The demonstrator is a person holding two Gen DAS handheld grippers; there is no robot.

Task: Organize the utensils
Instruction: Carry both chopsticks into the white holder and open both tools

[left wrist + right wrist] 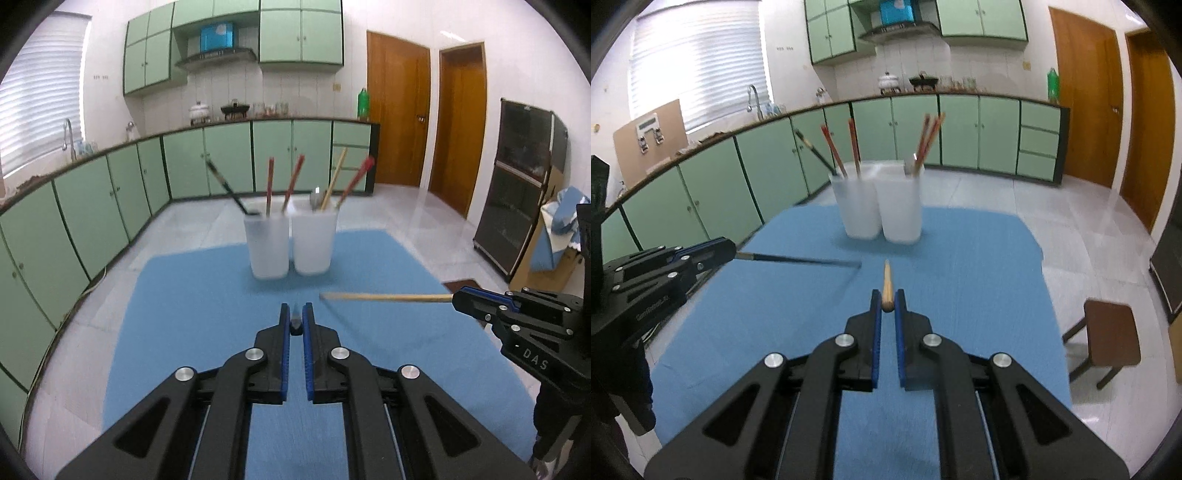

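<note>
Two white translucent cups stand side by side at the far end of the blue mat. The left cup holds a black chopstick and two red ones. The right cup holds a spoon, a wooden chopstick and a red one. My left gripper is shut on a dark chopstick, held above the mat and pointing right. My right gripper is shut on a wooden chopstick, also lifted off the mat.
A brown stool stands on the tiled floor right of the table. Green cabinets line the far wall and the left side. A dark glass-front cabinet stands at the right, near two wooden doors.
</note>
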